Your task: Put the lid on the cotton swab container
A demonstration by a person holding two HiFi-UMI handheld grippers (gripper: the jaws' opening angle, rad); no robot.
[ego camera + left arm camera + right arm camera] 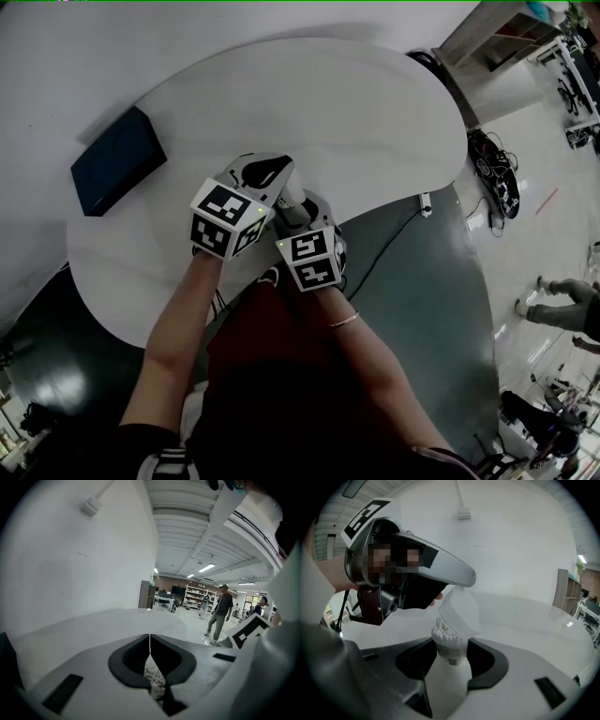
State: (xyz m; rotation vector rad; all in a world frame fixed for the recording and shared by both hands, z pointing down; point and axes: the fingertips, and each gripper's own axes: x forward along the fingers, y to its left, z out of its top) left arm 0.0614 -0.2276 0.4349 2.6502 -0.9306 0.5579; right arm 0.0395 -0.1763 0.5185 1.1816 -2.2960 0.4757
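Firmly, the right gripper (451,641) clamps the cotton swab container (450,657) between widely spread jaws, over the near edge of the white table (328,112). The left gripper (150,651), jaws almost together, pinches the clear lid (461,609), tilted over the container's open, swab-filled mouth.

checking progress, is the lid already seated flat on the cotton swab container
No, the clear lid tilts above the cotton swab container, swab tips exposed.

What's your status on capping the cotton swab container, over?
Right gripper shut on container, swabs exposed. Left gripper shut on lid, tilted over the mouth, not seated. Nothing between them.
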